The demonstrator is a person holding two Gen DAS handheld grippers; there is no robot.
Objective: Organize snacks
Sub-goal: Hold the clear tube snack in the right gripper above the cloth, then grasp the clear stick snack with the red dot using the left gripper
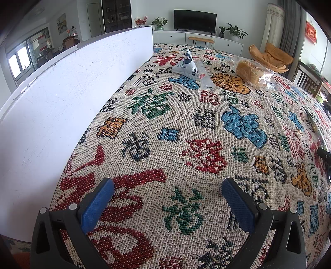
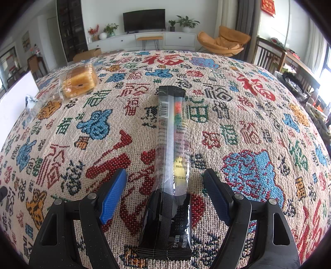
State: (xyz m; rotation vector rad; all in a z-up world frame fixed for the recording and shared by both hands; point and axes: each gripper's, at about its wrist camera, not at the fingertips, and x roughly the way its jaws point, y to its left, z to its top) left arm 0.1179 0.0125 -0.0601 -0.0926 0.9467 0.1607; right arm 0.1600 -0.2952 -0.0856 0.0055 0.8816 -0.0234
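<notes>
A living room with a television (image 2: 144, 20) on a low white cabinet lies beyond a table covered in a woven cloth (image 2: 238, 115) of coloured characters. On the cloth, a long black-and-clear snack packet (image 2: 170, 149) lies flat with its long axis running straight away from the near edge toward the far edge, its black sealed end nearest. The right gripper (image 2: 164, 186) straddles that near end, jaws spread wide, blue pads clear of the wrapper on both sides. The left gripper (image 1: 168, 196) hangs over bare cloth, jaws released and holding nothing. Toward the far left corner sit a bagged loaf of bread (image 1: 253, 75), a triangular pouch (image 1: 185, 64) and a clear tube-like packet (image 1: 203, 75) just beside it, possibly touching. A white upright board (image 1: 62, 99) lines the left edge. Nothing lies between the long packet and the bread.
</notes>
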